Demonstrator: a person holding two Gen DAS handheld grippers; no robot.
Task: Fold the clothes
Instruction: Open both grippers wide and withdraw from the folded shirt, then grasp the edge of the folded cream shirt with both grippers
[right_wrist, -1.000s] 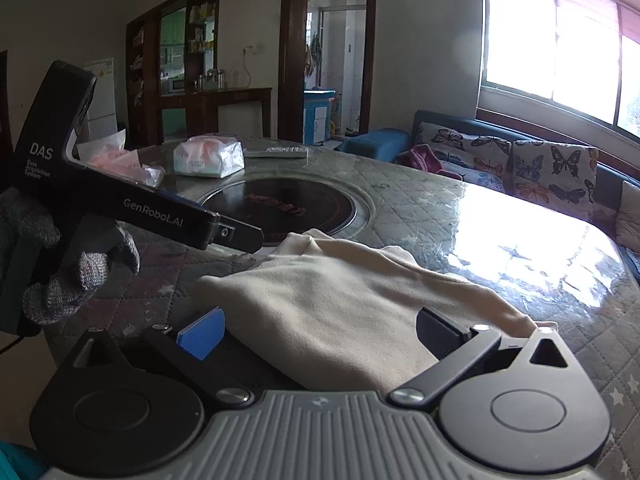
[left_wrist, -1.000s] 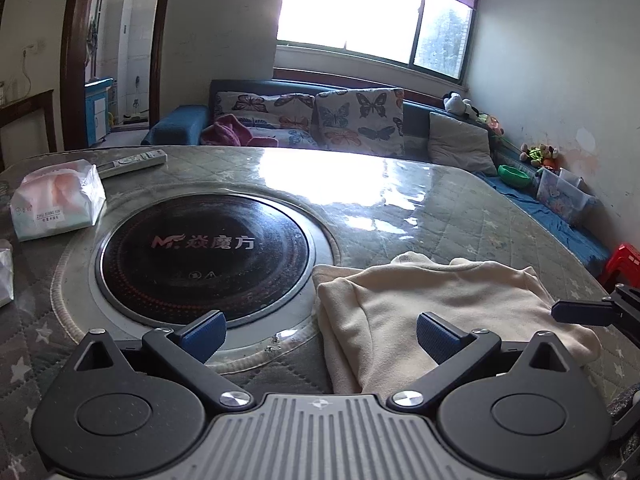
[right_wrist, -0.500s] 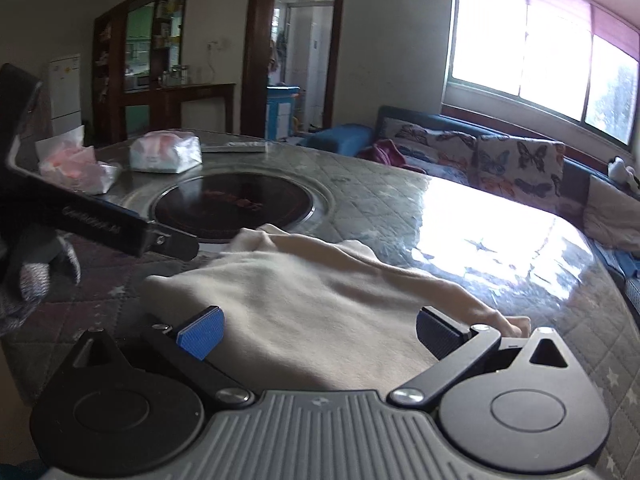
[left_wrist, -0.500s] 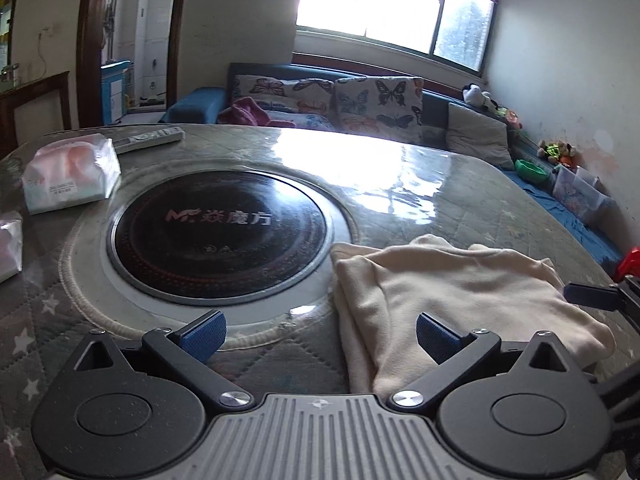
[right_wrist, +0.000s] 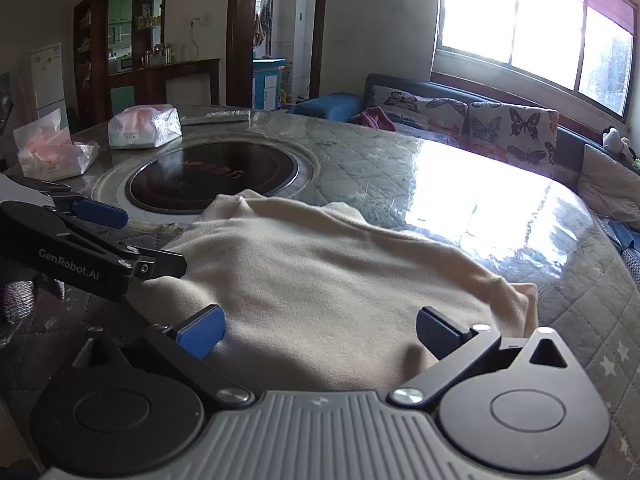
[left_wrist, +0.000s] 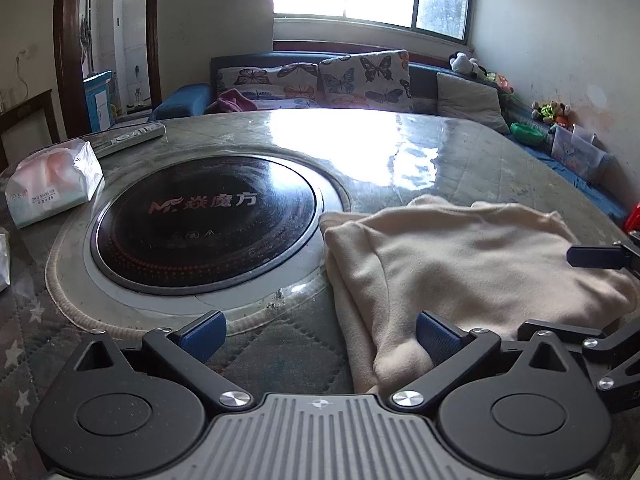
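Observation:
A cream garment [left_wrist: 472, 264] lies folded into a thick pad on the quilted round table [left_wrist: 460, 160], right of the black hob. My left gripper [left_wrist: 318, 334] is open, its right pad resting at the cloth's near left corner. My right gripper [right_wrist: 318, 330] is open too, and hovers low over the same cream garment [right_wrist: 328, 280], with nothing between its fingers. The right gripper's finger pokes into the left wrist view at the right edge. The left gripper [right_wrist: 100, 236] shows at the left of the right wrist view, by the cloth's left edge.
A black round hob [left_wrist: 204, 220] is set in the table's middle. Tissue packs [left_wrist: 52, 184] and a remote [left_wrist: 132, 138] lie at the far left. A sofa with butterfly cushions [left_wrist: 360, 80] stands beyond the table. A gloved hand [right_wrist: 16, 300] holds the left gripper.
Both grippers have dropped lower and closer to the cloth. The left gripper has shifted toward the garment's left edge; the garment itself lies as before.

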